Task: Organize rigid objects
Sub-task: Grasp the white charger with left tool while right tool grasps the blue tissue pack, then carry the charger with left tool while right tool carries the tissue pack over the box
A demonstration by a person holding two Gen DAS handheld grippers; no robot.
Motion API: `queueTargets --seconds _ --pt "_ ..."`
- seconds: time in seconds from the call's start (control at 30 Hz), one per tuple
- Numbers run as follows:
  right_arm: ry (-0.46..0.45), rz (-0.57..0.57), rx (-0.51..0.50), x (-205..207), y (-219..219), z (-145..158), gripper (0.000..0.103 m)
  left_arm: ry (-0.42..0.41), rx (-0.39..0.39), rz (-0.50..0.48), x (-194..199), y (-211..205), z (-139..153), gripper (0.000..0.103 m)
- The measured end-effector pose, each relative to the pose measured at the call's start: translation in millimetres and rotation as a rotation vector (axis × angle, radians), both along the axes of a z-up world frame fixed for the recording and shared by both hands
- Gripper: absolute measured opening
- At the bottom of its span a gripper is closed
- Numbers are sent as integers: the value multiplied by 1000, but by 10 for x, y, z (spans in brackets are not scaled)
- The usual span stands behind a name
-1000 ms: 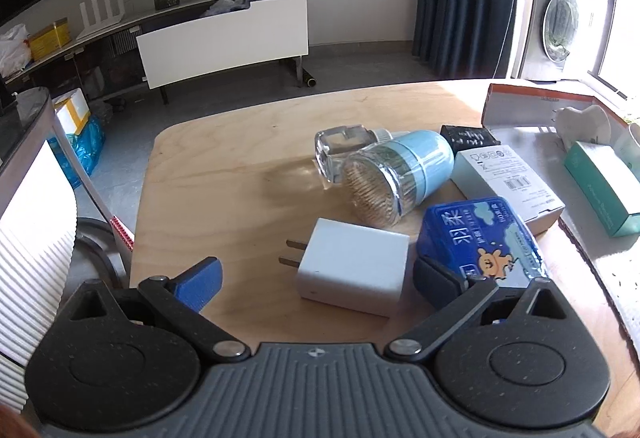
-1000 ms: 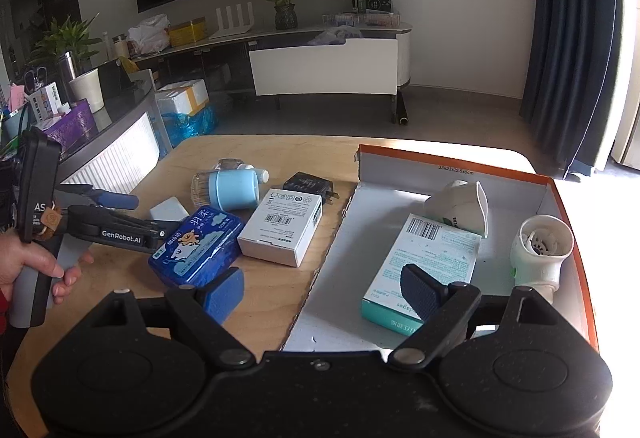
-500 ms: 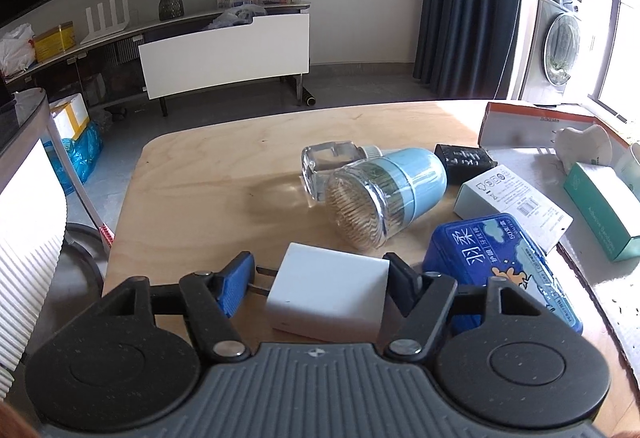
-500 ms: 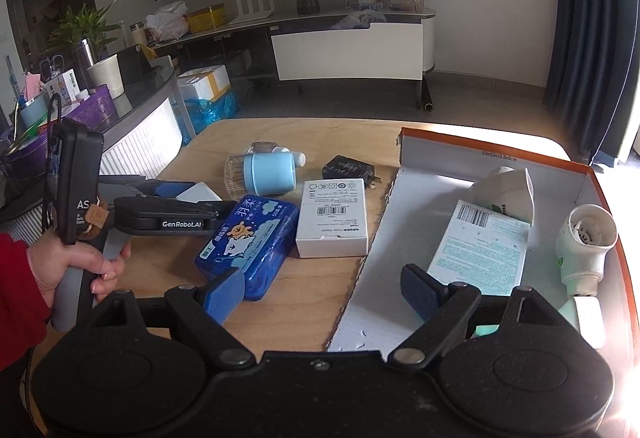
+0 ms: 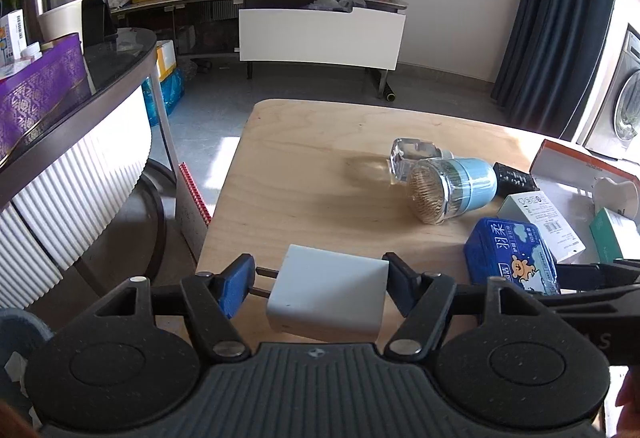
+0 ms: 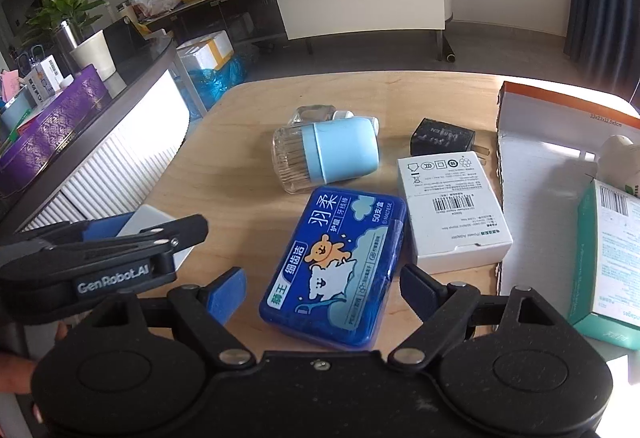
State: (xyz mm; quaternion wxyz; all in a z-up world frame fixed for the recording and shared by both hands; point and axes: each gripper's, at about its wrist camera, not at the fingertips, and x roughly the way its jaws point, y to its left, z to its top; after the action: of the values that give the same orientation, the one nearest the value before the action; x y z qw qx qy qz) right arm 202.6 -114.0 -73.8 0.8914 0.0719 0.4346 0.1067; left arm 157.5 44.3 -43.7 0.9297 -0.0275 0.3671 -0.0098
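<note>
Off the table, white charger now lifted, right jaws closing.

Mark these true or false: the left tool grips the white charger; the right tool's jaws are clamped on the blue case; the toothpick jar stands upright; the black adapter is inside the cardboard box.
1. Left tool grips the white square plug charger: true.
2. Right tool is clamped on the blue plastic floss case: false; jaws straddle it, closing, not touching.
3. Clear toothpick jar with blue lid stands upright: false; it lies sideways.
4. Black plug adapter is in the cardboard box: false; it lies on the wooden table.
</note>
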Motion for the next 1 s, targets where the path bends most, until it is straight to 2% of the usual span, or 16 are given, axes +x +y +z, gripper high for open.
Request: queueTargets --seconds 0.07,0.1,0.17,0.33,0.63,1.0 --pt "-2 -5 -24 69 29 -61 92 10 -10 14 -19 27 -8 70" --pt "-15 1 -40 75 47 -65 83 13 -11 21 -33 30 -8 70" --pt "-22 24 -61 88 70 -60 75 9 -19 22 -63 26 3 70" --pt "-67 50 -56 -92 40 54 75 0 -29 34 -160 -14 77 70" --pt "-171 63 -56 -544 -164 482 75 -28 -55 52 -482 -142 274 70" --pt "-204 36 -22 -1013 -378 645 75 -58 -49 28 -799 -386 419 70"
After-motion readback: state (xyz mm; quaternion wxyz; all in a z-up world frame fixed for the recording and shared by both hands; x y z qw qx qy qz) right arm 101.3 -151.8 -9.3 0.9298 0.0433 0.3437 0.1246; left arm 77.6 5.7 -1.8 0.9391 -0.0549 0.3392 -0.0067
